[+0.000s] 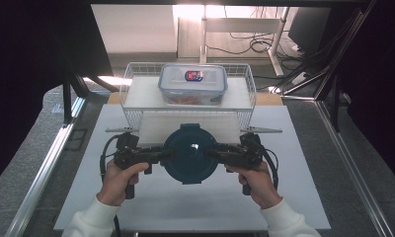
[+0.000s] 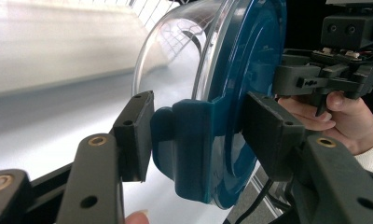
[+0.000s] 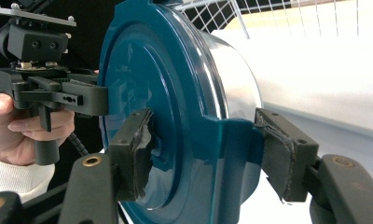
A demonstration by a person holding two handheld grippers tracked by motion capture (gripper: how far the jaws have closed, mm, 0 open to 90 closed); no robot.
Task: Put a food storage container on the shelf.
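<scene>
Between the two grippers: round container [image 1: 189,154] with a teal lid, held just above the white table [image 1: 294,197]
Left gripper [image 1: 167,154]: jaws pinching the lid's left latch [image 2: 187,144]
Right gripper [image 1: 213,154]: pads clamped on the opposite latch [image 3: 231,154]
Farther back: wire basket [image 1: 129,79], pretty near, carrying a clear rectangular box [image 1: 193,84]
</scene>
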